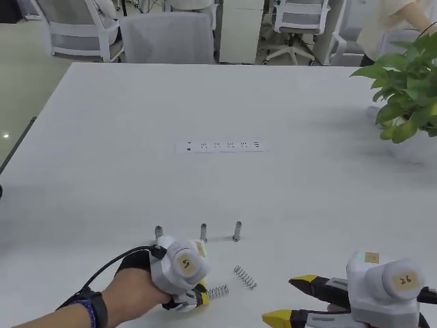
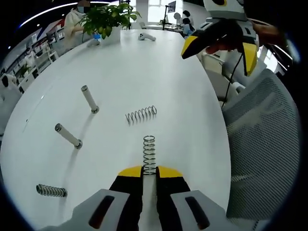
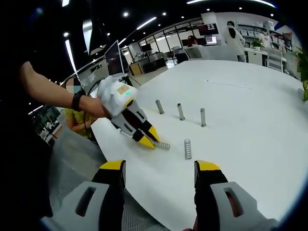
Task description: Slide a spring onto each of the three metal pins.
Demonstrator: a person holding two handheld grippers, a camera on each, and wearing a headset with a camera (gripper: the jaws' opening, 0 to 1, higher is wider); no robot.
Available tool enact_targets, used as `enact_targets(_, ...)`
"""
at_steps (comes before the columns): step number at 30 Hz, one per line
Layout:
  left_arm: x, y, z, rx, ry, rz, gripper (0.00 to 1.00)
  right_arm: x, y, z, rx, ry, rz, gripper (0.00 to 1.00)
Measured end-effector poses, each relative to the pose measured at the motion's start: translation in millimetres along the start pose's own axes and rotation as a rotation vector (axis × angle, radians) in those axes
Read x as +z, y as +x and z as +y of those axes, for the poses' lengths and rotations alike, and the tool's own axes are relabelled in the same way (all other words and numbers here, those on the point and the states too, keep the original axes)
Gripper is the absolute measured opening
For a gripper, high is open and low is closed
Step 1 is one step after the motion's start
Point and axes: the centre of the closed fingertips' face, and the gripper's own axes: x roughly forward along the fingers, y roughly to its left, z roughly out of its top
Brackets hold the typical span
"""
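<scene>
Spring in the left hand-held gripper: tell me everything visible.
The spring is a silvery wire coil, metal by its look, straight and unbent. One end is pinched between the yellow tips of the left hand-held gripper; the rest sticks out forward, low over the white table. Whether it touches is unclear.

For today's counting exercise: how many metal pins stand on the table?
3. Left pin, middle pin and right pin stand in a row beyond the left gripper; none seems hidden.

You are facing a white table. A plant is standing at its far right, a white strip is lying mid-table, and chairs are sitting beyond.
</scene>
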Motion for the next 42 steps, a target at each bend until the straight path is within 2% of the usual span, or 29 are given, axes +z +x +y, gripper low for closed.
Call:
enact_targets(8,1.4,-19.2,4.1,0.027,-0.024,-0.050,0.01,-0.8,2.0,3.4,0.015,-0.003,0.006,0.57)
enact_targets(25,-8.8,-46.0,8.1,0.075,-0.053,-0.087,0.01,6.6,10.3,7.9,0.052,-0.001,0.004,0.54)
enact_targets(42,-18.7,-71.5,8.4,0.123,-0.088,-0.121,0.01,13.5,27.2,19.7,0.109,-0.017,0.018,0.54)
